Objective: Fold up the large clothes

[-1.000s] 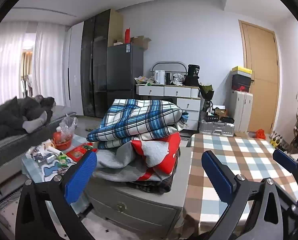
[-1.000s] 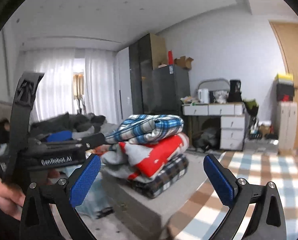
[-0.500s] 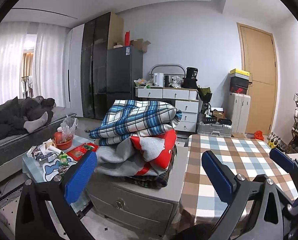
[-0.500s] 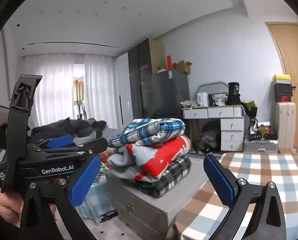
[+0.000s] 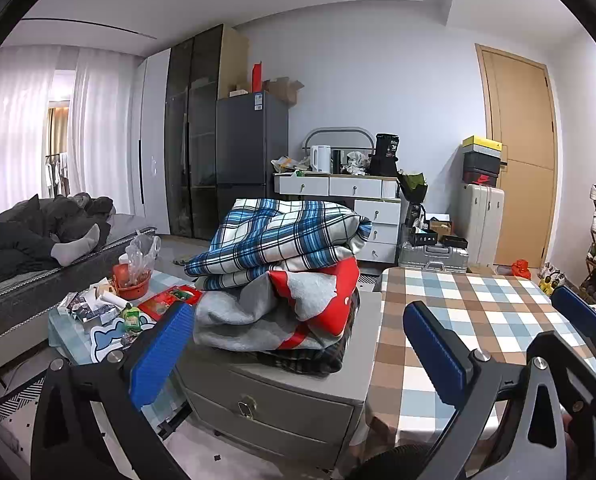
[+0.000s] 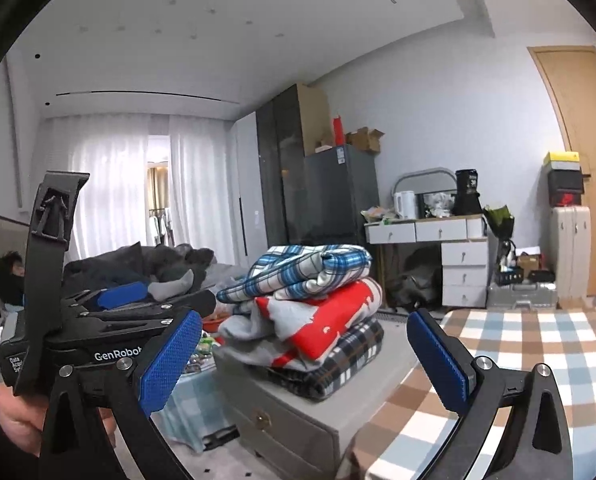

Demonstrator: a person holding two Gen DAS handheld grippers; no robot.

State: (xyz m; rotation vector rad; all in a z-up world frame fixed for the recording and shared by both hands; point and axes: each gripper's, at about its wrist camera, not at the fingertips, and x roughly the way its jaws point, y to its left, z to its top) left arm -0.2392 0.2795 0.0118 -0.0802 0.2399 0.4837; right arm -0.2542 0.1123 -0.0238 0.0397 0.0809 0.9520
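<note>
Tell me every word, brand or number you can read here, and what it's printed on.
"GenRobo", last letters hidden: side of the left gripper, seen from the right wrist camera.
"Data Acqu…": small label on that gripper's rear end, rest unreadable.
"38", roughly: black bag on the white dresser, too small to be sure.
Sticker on the grey fridge: too small to read.

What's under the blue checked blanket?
Under the blue blanket lies a red and grey one, then a dark plaid one, all stacked on a grey cabinet. Anything deeper between the folds is covered.
</note>
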